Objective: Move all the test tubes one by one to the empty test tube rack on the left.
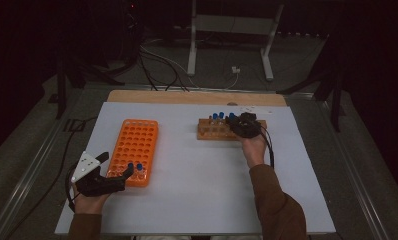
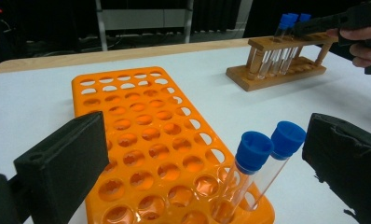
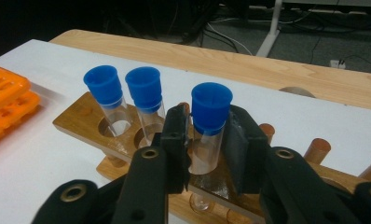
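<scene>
The right gripper (image 3: 206, 140) is clamped on a capped tube (image 3: 208, 128) standing in the wooden rack (image 1: 207, 131), at about one o'clock on the table (image 1: 197, 200). The pads pinch the clear wall just under the blue cap. The tube looks light, stiff, smooth and breakable, so it probably wants a modest squeeze and a straight lift; the cap's lip should stop it slipping down. Two more tubes (image 3: 144, 100) stand just beside it at nine o'clock in the right gripper view, near enough to knock. The left gripper (image 2: 202, 154) rests with jaws apart, straddling the near corner of the orange rack (image 1: 135, 147) at eight o'clock, where two capped tubes (image 2: 249, 172) lean.
</scene>
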The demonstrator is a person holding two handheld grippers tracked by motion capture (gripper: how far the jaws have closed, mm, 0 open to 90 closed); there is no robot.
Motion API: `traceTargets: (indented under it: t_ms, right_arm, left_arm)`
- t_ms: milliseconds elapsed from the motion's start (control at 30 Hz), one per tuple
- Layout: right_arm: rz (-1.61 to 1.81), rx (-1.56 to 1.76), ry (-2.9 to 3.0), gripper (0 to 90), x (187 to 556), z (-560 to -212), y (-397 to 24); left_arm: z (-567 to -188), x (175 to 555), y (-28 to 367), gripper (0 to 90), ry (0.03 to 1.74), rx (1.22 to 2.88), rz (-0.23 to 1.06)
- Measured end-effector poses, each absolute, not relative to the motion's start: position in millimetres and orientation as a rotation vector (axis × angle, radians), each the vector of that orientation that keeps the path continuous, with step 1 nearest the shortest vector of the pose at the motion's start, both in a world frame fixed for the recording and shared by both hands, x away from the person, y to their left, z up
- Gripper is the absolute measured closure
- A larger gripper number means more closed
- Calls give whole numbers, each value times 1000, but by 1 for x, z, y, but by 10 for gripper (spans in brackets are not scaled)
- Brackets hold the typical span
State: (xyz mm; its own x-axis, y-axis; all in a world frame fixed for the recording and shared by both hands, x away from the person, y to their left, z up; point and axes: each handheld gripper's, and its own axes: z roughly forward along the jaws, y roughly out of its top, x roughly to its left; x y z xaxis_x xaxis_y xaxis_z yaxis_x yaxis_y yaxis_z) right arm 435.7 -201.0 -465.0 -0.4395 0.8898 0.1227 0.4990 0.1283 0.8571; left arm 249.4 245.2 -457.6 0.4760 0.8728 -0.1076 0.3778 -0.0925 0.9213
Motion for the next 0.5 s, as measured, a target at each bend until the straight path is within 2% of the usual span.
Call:
traceTargets:
  t_ms: [100, 500]
  right_arm:
    - [1247, 1331, 1991, 763, 435, -465, -200]
    - [1256, 1295, 1976, 770, 430, -457, -203]
  left_arm:
    - [-457, 249, 245, 9, 1083, 1684, 595]
    - [-456, 249, 245, 9, 1081, 1683, 588]
